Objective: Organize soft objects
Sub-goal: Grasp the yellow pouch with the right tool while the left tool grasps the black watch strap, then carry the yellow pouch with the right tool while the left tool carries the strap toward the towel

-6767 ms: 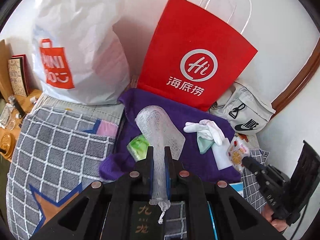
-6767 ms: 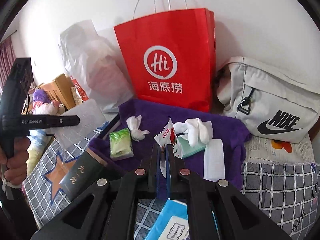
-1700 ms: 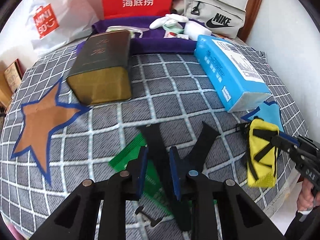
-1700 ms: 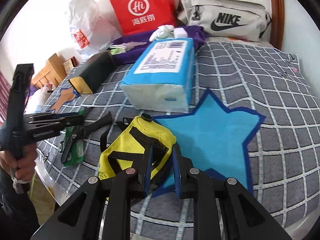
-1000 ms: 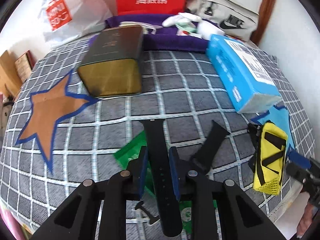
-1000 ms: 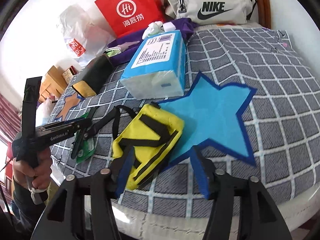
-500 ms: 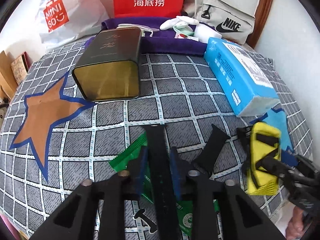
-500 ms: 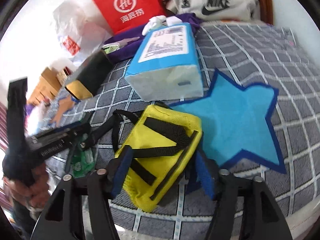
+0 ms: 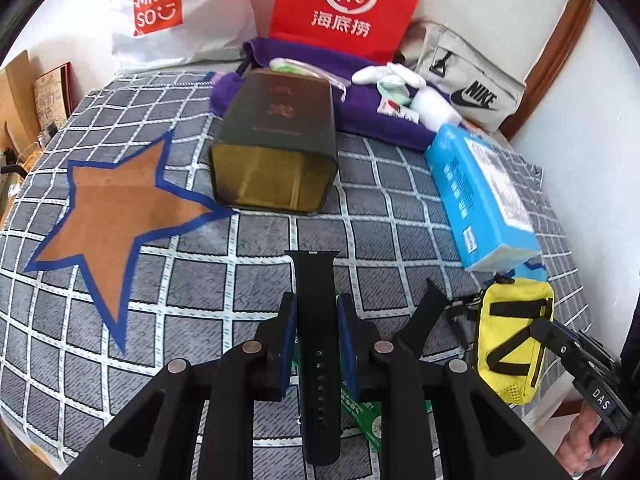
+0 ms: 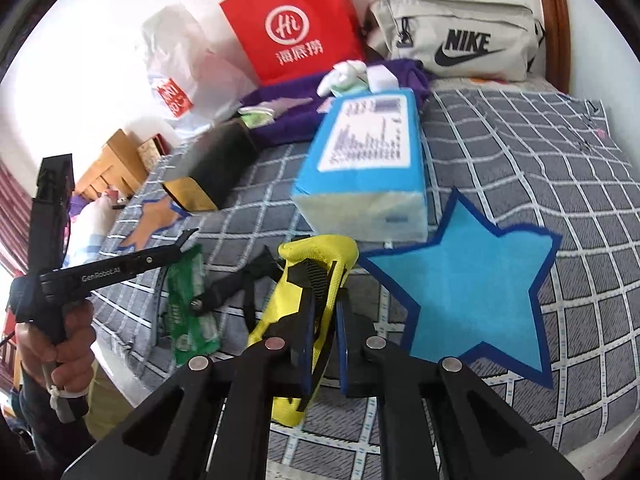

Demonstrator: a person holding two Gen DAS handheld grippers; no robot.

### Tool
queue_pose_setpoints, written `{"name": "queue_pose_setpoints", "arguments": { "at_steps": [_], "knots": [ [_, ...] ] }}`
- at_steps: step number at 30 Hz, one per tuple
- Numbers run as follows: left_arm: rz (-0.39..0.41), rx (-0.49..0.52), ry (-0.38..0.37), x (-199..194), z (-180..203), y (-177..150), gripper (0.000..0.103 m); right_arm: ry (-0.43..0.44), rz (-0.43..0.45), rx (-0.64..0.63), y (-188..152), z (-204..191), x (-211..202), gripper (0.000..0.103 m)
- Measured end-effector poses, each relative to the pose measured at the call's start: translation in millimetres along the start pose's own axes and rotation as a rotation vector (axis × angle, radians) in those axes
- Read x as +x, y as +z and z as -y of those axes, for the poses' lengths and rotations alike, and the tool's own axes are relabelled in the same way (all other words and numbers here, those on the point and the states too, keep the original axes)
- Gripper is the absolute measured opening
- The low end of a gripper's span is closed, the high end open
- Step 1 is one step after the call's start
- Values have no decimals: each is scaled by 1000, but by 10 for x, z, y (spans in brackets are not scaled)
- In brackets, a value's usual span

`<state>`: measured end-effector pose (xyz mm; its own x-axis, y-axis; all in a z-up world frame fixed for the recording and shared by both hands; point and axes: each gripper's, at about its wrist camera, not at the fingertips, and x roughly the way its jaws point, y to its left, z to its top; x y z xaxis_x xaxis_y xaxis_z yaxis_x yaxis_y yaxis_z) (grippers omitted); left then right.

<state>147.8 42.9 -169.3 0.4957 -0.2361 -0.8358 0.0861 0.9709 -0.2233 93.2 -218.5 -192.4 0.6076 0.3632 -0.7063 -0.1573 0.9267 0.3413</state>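
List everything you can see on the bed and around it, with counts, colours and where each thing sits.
Black rubber watch strap: one, between the left jaws.
Yellow mesh pouch: one, pinched by the right jaws.
Green foil packet: one, near edge.
Dark green open tin: one, on its side, mid-bed.
Blue tissue pack: one, beside the blue star.
Purple towel: one, far end, small items on it.
Red paper bag: one, at wall.
White plastic bag: one, at wall.
Grey Nike bag: one, at wall.
Left hand-held gripper: shut.
Right hand-held gripper: shut.
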Motion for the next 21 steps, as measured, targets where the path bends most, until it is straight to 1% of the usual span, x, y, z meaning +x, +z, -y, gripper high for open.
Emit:
{"name": "queue_pose_setpoints", "arguments": {
  "at_steps": [6,11,21],
  "knots": [
    [14,-7,-4,-97,1,25,19,28,33,-54,91,-166,-191,9],
    [38,-15,-14,-240,18,51,19,38,58,-66,145,-215,-351,9],
    [95,-16,-5,-516,72,232,19,9,102,-90,402,-234,-549,9]
  ]
}}
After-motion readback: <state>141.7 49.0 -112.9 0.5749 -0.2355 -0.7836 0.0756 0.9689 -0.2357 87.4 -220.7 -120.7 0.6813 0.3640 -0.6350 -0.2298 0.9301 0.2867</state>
